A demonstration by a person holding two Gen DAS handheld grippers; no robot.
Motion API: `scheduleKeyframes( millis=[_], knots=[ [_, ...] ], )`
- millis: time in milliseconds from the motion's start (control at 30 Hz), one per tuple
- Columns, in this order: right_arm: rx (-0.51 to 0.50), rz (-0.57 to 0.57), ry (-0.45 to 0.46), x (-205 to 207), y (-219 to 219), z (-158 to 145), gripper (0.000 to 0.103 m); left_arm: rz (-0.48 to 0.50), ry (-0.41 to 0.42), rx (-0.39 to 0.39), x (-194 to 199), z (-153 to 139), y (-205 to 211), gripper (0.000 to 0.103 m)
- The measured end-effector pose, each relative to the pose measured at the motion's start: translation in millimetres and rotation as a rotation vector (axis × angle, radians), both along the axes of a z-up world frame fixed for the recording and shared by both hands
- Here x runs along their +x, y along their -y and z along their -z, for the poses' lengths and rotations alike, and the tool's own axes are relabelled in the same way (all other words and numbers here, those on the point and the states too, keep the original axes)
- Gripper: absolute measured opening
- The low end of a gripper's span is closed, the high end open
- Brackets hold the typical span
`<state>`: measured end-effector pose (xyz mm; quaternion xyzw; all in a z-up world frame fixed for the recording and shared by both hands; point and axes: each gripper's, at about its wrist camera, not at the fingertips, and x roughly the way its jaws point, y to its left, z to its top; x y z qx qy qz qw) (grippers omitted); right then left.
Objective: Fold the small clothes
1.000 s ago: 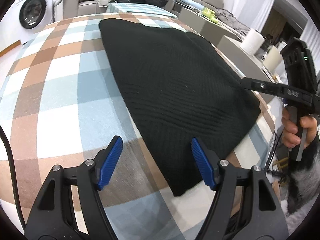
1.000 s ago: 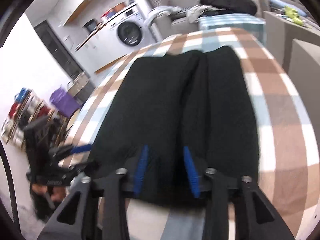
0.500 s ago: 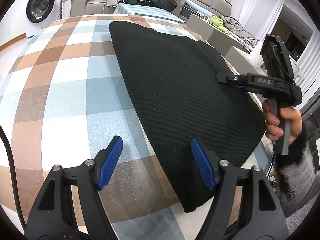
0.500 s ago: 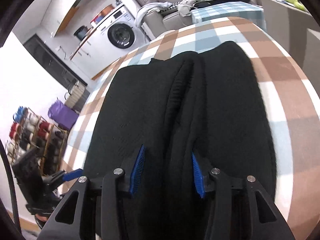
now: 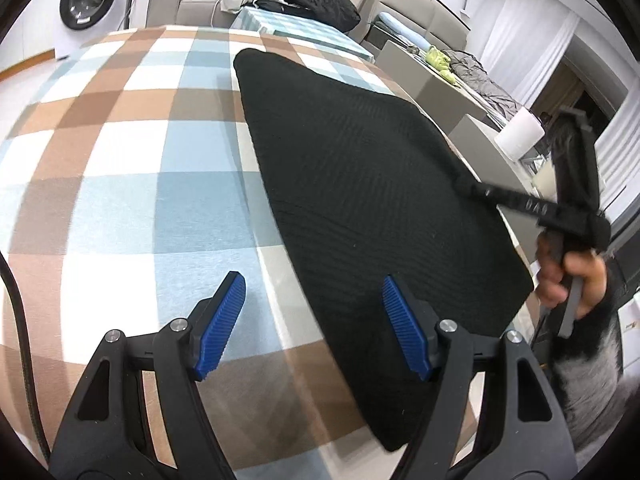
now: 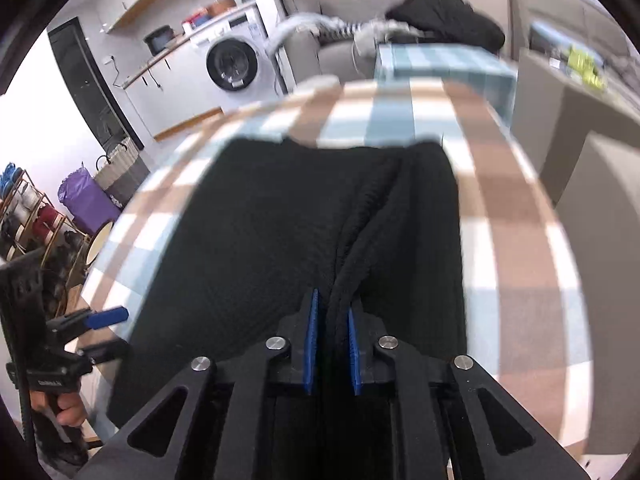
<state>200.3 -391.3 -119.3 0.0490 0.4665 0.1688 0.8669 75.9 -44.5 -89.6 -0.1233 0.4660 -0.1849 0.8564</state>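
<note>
One fold of black garment (image 6: 344, 280) now between closing right tool (image 6: 332, 336).

Checked tablecloth (image 5: 120, 184) on table, black knit garment (image 5: 360, 200) flat on it

Matt black ribbed knit garment (image 5: 360, 184) on soft checked tablecloth (image 5: 120, 168).

Black ribbed knit garment (image 5: 360, 184), lying flat on checked cloth, one ridge bunched up
</note>
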Motion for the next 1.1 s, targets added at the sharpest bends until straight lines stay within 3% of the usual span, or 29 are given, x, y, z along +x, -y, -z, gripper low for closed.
scheduleKeyframes(
  millis=[133, 333, 367, 467, 533, 867, 1100],
  knots=[
    [0.02, 0.031, -0.043, -7, 8, 11, 0.032, -0.016, -0.006, -0.017, 11, 4, 6, 0.069],
    [0.072, 0.053, -0.043, -44, 25, 19, 0.036, -0.015, 0.011, -0.03, 27, 8, 20, 0.067],
    [0.085, 0.052, -0.04, -47, 25, 22, 0.036, -0.019, 0.01, -0.035, 30, 8, 22, 0.059],
    [0.148, 0.072, -0.04, -47, 32, 29, 0.036, -0.051, 0.016, -0.001, 38, 11, 26, 0.015],
    [0.17, 0.08, -0.042, -46, 32, 31, 0.036, -0.074, 0.016, -0.025, 39, 12, 22, 0.014],
    [0.176, 0.001, -0.061, -57, -6, 32, 0.035, -0.142, 0.051, 0.044, 17, 4, -20, 0.01],
    [0.18, -0.083, -0.074, -54, -36, 30, 0.036, -0.167, 0.037, 0.041, -3, 1, -52, 0.014]
  ],
)
